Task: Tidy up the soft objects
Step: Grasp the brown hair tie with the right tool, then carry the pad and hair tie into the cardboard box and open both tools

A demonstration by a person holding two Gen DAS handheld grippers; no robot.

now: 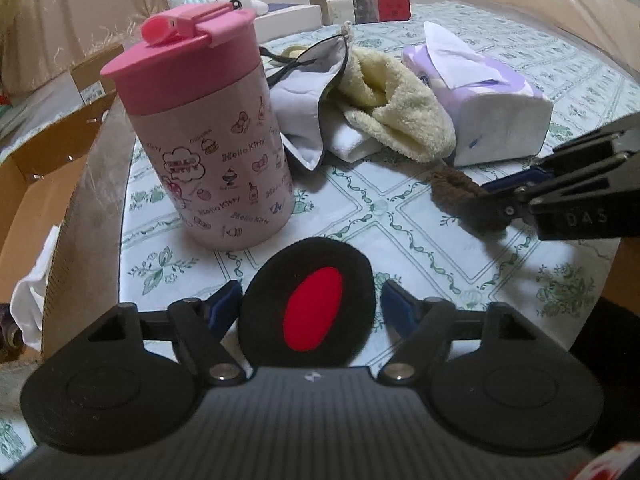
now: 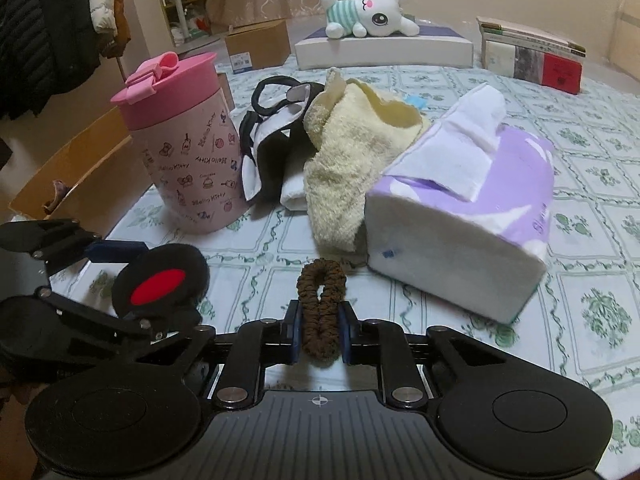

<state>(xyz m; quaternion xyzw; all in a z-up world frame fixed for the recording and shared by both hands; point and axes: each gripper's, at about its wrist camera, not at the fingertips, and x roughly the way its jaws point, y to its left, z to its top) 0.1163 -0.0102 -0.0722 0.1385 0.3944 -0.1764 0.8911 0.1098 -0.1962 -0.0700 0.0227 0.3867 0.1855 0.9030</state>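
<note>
Between the right gripper's [image 2: 320, 326] blue pads sits a brown scrunchie [image 2: 321, 304], pinched flat so that its far loop sticks out ahead of the jaws and just above the floral tablecloth [image 2: 440, 332] — the jaws are nearly closed and pressing on it from both sides. Ahead of that claw and a little to its right lies a purple-and-white tissue pack [image 2: 468, 220] with a sheet standing out of its top; straight ahead, touching the pack's near corner, is a crumpled yellow towel [image 2: 340, 168], and beside that a black-and-white cloth pouch [image 2: 276, 140]. Further to the claw's left stands an upright pink Hello Kitty tumbler [image 2: 188, 148] with its lid on. Far beyond, a white cat plush [image 2: 372, 12] lies on a flat white box [image 2: 384, 52], with a stack of books [image 2: 532, 56] off to the right. The left gripper [image 1: 310, 308] has a round black pad with a red oval centre [image 1: 310, 308] lying between its fingers — the jaws stand wide, and a gap shows between the right blue pad and the disc, while on the left I cannot tell whether pad and disc touch. The tumbler is just ahead of this claw to its left.
</note>
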